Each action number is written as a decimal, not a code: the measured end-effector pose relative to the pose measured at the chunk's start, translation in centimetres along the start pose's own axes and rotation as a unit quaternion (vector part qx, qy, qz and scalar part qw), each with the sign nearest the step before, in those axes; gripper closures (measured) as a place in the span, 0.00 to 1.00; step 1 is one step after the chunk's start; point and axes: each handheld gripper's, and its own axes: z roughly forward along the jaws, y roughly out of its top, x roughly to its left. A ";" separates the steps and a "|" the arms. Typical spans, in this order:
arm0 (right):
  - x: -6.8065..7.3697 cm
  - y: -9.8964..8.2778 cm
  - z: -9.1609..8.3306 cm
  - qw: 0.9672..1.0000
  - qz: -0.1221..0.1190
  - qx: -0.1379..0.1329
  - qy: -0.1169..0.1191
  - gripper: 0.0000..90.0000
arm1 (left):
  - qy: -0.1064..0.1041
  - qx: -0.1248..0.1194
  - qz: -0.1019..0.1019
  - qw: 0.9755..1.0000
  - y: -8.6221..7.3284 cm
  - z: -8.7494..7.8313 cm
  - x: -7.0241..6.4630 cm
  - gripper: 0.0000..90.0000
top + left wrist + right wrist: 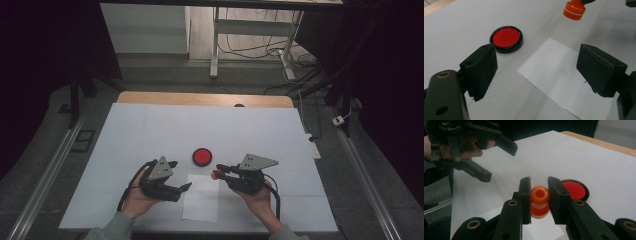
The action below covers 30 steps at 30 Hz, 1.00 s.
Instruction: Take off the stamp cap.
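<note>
The right gripper (538, 200) has its fingers closed on an orange stamp (539, 202), held off the bench between the ink pad (202, 157) and the sheet of paper (201, 197), near the sheet's far right corner. The left gripper (179, 176) hangs with its fingers wide apart and nothing between them, just left of the paper; in its own view the sheet lies between the jaws and bears one faint round mark (563, 71). The pad, an open black dish of red ink, sits on the white bench cover just beyond the paper. The step in hand looks like stamping: the stamp is gripped and carried, though whether it heads for the pad or the sheet cannot be told. If the face needs ink, the next move calls for a short reach to the pad and a flat press; then a square descent onto a bare part of the paper, perhaps with the left fingers steadying the sheet so it does not lift with the stamp.
</note>
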 end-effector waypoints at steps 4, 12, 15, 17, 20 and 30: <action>0.0 0.0 0.0 1.000 -0.001 0.000 -0.001 0.81 | -0.005 -0.001 0.005 1.000 0.5 0.4 -0.2 0.19; 0.0 -0.1 0.0 1.000 -0.001 0.001 -0.001 0.81 | -0.016 0.001 0.016 1.000 1.5 1.4 -0.8 0.19; 0.0 -0.1 0.0 1.000 -0.001 0.000 -0.002 0.81 | -0.021 0.004 0.023 0.999 1.8 1.8 -1.2 0.19; 0.0 -0.1 0.0 1.000 -0.001 -0.002 -0.003 0.81 | -0.025 0.006 0.027 0.999 2.0 2.1 -1.4 0.19; 0.0 -0.1 0.1 1.000 -0.002 0.000 -0.001 0.81 | -0.028 0.007 0.028 0.999 2.2 2.4 -1.6 0.19; 0.0 -0.2 0.1 1.000 -0.002 0.000 -0.003 0.81 | -0.037 0.013 0.038 0.998 2.7 3.5 -2.2 0.19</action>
